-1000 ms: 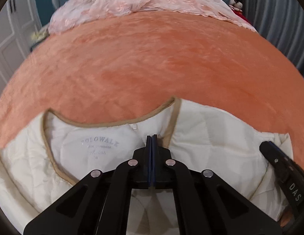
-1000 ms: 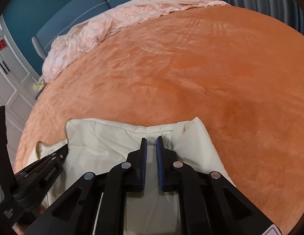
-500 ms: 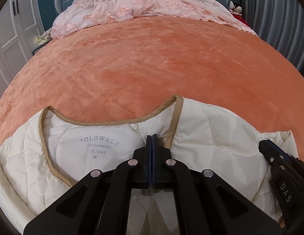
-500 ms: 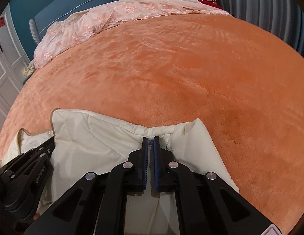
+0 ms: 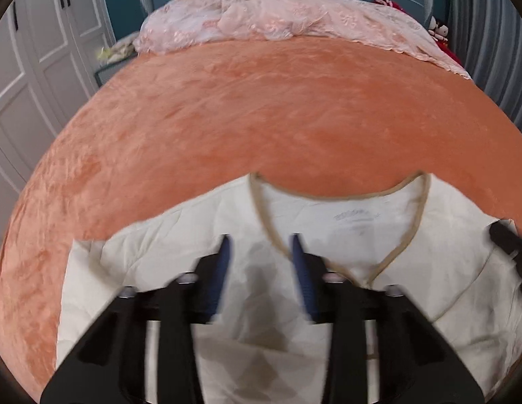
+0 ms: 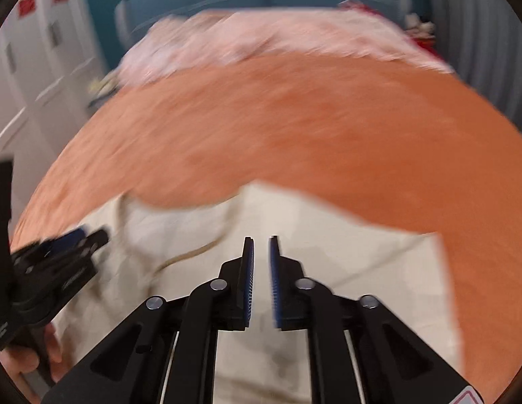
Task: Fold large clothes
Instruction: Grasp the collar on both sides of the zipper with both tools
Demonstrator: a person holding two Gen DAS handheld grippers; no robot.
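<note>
We recorded the cream quilted jacket (image 5: pixel 345 222), soft and puffy with tan piping round its curved neckline, lying flat at the near edge of the plush orange blanket (image 5: pixel 261 107), with crumpled pink lace bedding (image 5: pixel 261 23) at the far end. The left gripper (image 5: pixel 261 245) had just been opening; its blue ribbed pads stood apart over the fabric, gripping nothing. The right gripper (image 6: pixel 261 245) showed a narrow gap, released, nothing pinched.

Cream garment (image 5: pixel 180 269) with tan trim (image 5: pixel 341 197) on orange blanket (image 5: pixel 261 111).
</note>
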